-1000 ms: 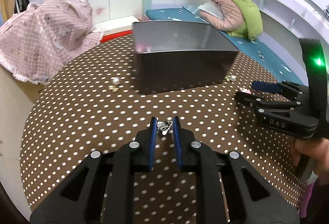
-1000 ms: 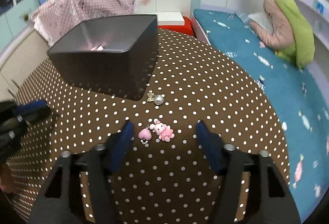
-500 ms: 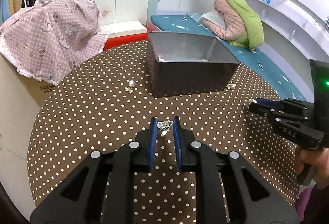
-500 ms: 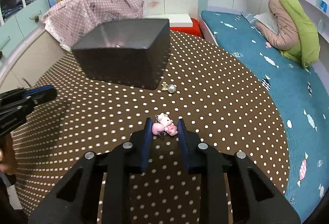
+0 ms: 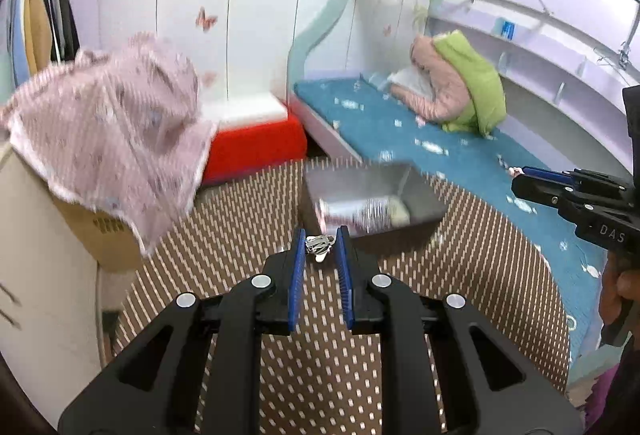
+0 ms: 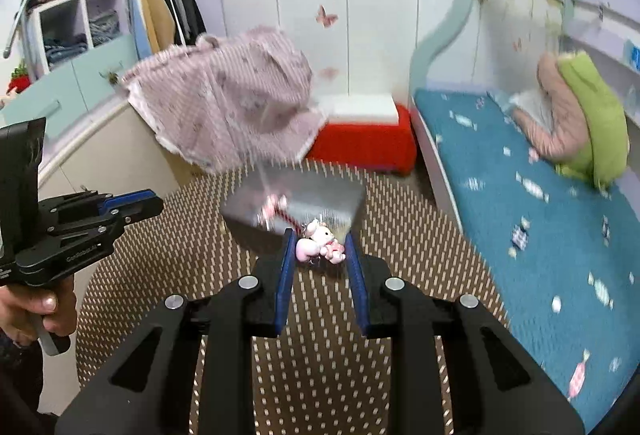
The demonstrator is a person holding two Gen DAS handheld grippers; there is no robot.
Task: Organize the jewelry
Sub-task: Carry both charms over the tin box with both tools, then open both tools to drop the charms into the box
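My left gripper (image 5: 320, 240) is shut on a small silver earring (image 5: 319, 245) and holds it high above the brown dotted table (image 5: 480, 259), short of the grey metal box (image 5: 420, 195). My right gripper (image 6: 318, 245) is shut on a pink bunny and heart charm (image 6: 320, 244), raised just in front of the same box (image 6: 320, 191). The box holds a few small pieces, blurred. Each gripper shows in the other's view, the right gripper (image 5: 516, 175) and the left gripper (image 6: 154, 202).
A pink dotted cloth (image 5: 108, 123) drapes a cardboard box left of the table. A red and white block (image 6: 360, 131) sits behind the table. A teal bed (image 6: 520, 187) with a pink and green bundle (image 5: 460, 91) lies to the right.
Both grippers have risen from the table with their pieces and the view is higher and blurred. The right gripper closed on the pink charm a second ago.
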